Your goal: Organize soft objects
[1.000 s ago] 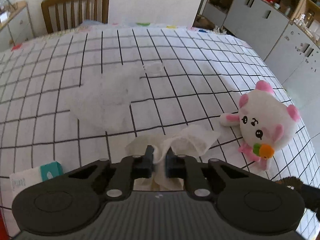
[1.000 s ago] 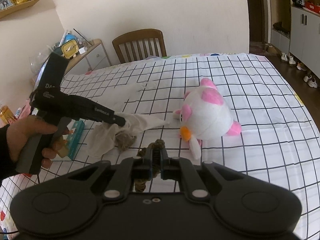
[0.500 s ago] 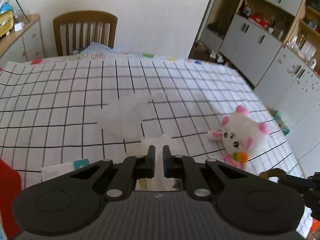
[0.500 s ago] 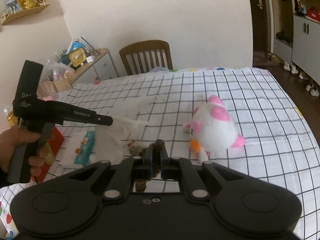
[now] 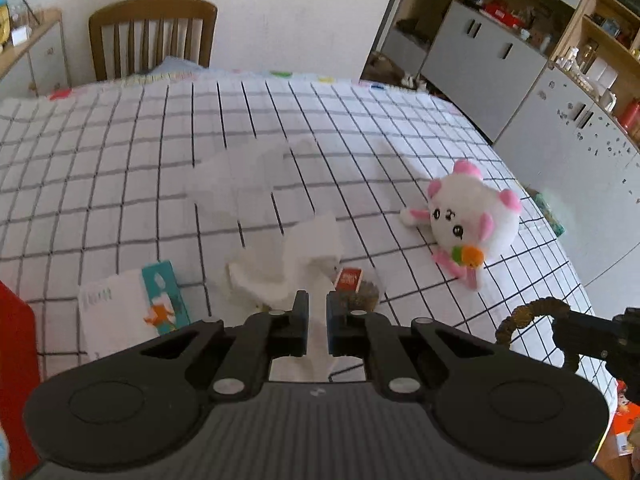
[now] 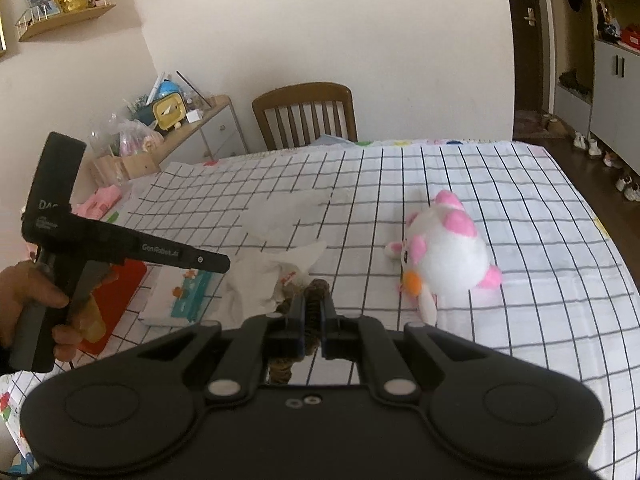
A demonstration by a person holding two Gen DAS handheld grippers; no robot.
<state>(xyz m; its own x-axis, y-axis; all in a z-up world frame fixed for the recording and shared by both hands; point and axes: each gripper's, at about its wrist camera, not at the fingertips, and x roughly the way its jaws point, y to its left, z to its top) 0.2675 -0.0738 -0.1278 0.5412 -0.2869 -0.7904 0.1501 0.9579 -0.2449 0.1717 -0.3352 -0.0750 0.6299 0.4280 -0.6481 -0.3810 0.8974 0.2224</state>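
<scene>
left wrist view: the left gripper (image 5: 317,312) is nearly closed, pinching a strip of the white tissue (image 5: 294,260), which trails crumpled onto the checked table (image 5: 120,184). the plush toy (image 5: 468,220) lies apart to the right, face up. at the right edge the right gripper carries a brown braided loop (image 5: 524,314).

right wrist view: the right gripper (image 6: 314,312) is pressed together on the brown braided loop (image 6: 314,320). a hand (image 6: 30,300) holds the left gripper's handle, its tip at the crumpled tissue.
</scene>
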